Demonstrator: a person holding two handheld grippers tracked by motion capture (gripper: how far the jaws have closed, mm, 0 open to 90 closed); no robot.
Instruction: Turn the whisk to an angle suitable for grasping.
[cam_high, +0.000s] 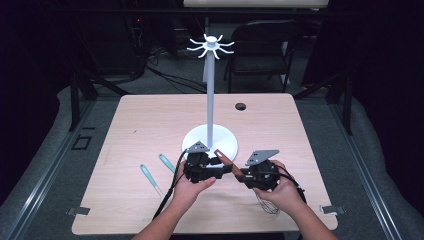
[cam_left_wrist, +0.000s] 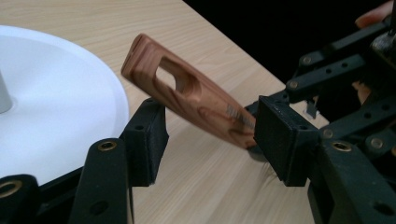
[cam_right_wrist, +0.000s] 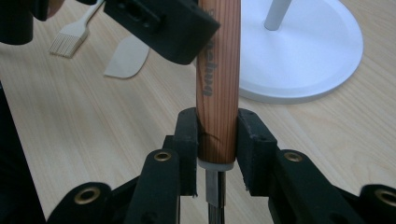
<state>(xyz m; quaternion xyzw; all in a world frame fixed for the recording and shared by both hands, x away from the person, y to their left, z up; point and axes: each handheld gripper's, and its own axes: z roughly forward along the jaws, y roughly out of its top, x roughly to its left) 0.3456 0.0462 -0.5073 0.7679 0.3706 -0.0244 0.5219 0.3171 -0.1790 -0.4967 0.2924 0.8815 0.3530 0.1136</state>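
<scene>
Clamping the wooden handle (cam_right_wrist: 217, 88) near its metal end, the right gripper (cam_right_wrist: 218, 154) held it tilted between the left gripper (cam_left_wrist: 210, 144)'s open, non-touching jaws.

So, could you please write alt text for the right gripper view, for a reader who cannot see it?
The right gripper clamps the lower end of a wooden handle between its two black jaws, above a wooden table. The left gripper hangs open beside the handle's upper part, with the round white stand base behind at right and a brush and a spatula at upper left.
</scene>
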